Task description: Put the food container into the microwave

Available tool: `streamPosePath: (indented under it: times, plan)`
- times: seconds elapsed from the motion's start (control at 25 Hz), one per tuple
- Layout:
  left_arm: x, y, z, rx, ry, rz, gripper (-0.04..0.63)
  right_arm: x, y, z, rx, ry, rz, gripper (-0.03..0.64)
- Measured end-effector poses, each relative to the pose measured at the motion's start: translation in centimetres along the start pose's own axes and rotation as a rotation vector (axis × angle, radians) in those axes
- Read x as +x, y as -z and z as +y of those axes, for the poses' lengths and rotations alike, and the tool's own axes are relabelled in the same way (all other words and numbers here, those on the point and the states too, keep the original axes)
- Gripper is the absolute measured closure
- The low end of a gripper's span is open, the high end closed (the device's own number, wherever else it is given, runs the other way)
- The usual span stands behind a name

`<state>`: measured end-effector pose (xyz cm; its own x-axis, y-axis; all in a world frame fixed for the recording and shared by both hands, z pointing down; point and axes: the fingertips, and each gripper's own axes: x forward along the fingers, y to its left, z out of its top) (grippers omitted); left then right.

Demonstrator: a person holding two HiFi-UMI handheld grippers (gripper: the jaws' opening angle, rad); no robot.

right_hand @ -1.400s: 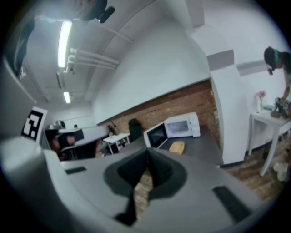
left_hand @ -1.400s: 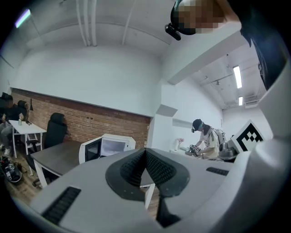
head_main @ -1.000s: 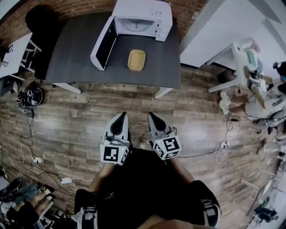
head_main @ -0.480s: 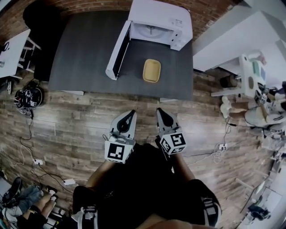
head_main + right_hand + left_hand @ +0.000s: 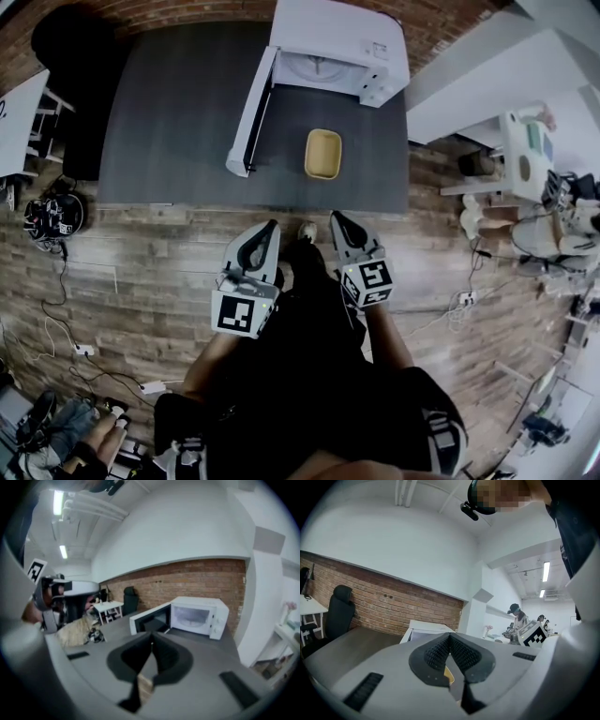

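The left gripper [image 5: 268, 229] and the right gripper [image 5: 338, 219] are held side by side, just apart, low in front of the torso with their tips pointing forward. Each has its jaws pressed together with nothing between them. Bare forearms [image 5: 212, 364] run back from both, elbows bent

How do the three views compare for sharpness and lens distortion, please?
Head view: heavy fisheye bowing the edges of the table, yet the food container reads crisp. Left gripper view: sharp, dark round vignette, mosaic patch at top. Right gripper view: softest, the microwave slightly blurred.
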<state>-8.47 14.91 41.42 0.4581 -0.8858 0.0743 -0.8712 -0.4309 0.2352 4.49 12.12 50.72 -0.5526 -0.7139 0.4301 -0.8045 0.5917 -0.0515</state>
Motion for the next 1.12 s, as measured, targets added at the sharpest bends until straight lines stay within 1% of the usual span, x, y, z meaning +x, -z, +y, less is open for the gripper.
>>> streamPosePath:
  times: [0.12,0.24,0.36,0.48,0.6,0.72,0.84,0.96,1.12]
  plan:
    - [0.8,0.0,0.2,-0.005,0.009,0.0,0.561,1.6,0.4,-0.8,-0.059,0.009,0.039,0.583]
    - [2.2,0.0,0.6,0.005,0.01,0.008,0.561,3.4,0.9,-1.7,-0.077,0.001,0.059,0.583]
    - [4.0,0.1,0.9,-0.016,0.02,0.016,0.561,5.1,1.3,-2.8,-0.09,-0.016,0.081,0.581]
    - [5.8,0.1,1.2,-0.022,0.023,0.029,0.561,6.9,2.0,-4.0,-0.13,-0.03,0.128,0.581]
    - [7.5,0.3,1.6,-0.018,0.013,0.043,0.561,9.1,4.2,-5.1,-0.189,-0.077,0.219,0.581]
    - [9.6,0.7,2.5,-0.038,0.005,0.071,0.561,11.3,6.7,-6.3,-0.234,-0.126,0.313,0.58]
    - [11.8,1.0,3.3,-0.038,-0.003,0.081,0.561,13.2,9.5,-7.4,-0.274,-0.179,0.416,0.58]
    - [13.9,1.1,3.9,-0.042,-0.001,0.091,0.561,14.8,12.9,-8.2,-0.355,-0.243,0.543,0.58]
    - [16.2,1.5,4.2,-0.058,0.014,0.117,0.561,16.1,16.6,-9.3,-0.479,-0.281,0.67,0.57]
